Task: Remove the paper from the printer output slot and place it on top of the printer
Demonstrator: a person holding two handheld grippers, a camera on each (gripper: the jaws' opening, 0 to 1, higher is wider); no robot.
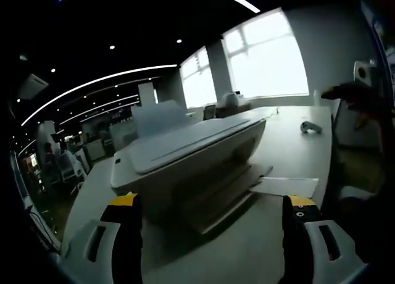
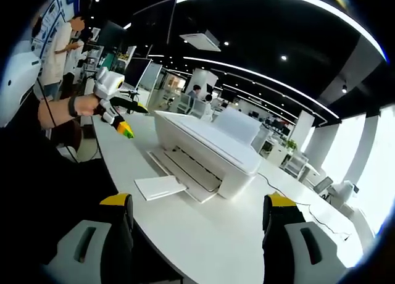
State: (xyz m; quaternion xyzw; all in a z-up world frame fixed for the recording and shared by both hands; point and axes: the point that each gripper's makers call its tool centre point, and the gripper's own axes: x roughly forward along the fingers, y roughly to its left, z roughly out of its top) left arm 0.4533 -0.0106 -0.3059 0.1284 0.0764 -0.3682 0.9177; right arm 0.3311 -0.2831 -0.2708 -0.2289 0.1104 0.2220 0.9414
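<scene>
- On the white desk (image 2: 203,234) sits the white printer (image 2: 207,151), our landmark.
- Left of the printer in the right gripper view, a hand holds the left claw (image 2: 126,131) up off the desk; whether it is open is unclear there, but the left gripper view shows its jaws wide apart, holding nothing.
- Just in front of the printer's tray lies the paper (image 2: 160,187), flat on the desk.
- Near the printer's front, the right claw (image 2: 197,213) is wide open and empty.
</scene>
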